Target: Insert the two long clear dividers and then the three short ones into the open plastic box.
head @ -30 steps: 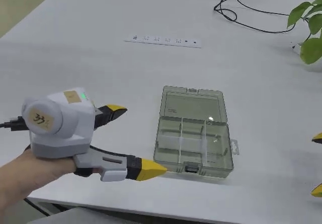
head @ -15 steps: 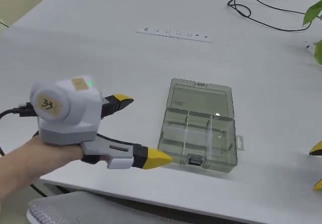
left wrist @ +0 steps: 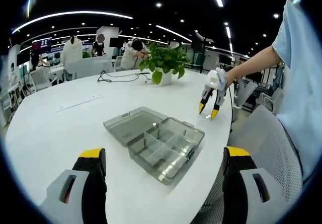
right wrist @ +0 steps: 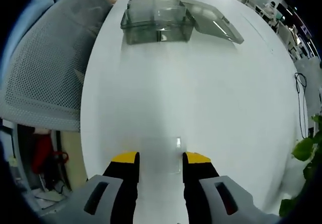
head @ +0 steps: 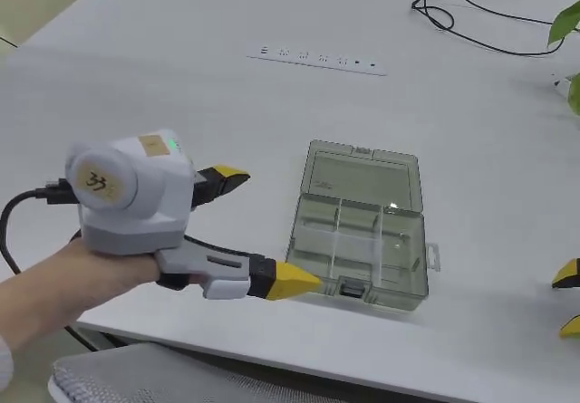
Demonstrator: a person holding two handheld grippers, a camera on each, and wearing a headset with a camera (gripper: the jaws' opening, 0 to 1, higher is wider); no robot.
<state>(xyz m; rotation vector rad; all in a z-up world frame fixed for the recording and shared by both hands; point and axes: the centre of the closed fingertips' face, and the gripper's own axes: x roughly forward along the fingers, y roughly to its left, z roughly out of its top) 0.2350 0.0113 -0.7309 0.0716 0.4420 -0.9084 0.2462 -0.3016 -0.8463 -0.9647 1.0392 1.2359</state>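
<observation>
The smoky clear plastic box (head: pixel 358 240) lies near the table's front edge, its lid (head: pixel 362 175) folded flat behind it. Clear dividers (head: pixel 337 235) stand inside and split it into several compartments. My left gripper (head: pixel 265 229) hovers just left of the box with its jaws wide apart and nothing between them. In the left gripper view the box (left wrist: pixel 163 143) sits straight ahead between the fingers. My right gripper (head: pixel 567 300) shows its yellow tips at the right edge, open. In the right gripper view a faint clear piece (right wrist: pixel 177 146) lies on the table by the right gripper (right wrist: pixel 161 158).
A white power strip (head: pixel 317 59) lies at mid-table and a black cable (head: pixel 471 18) at the far right. Plant leaves (head: pixel 569 23) hang over the right edge. A grey mesh chair (head: pixel 136 376) stands below the table's front edge (head: pixel 362 362). People sit at far desks.
My left gripper has edged right, closer to the box, still open. The camera dropped and shifted early on. The box and the right gripper's tips stay put.
</observation>
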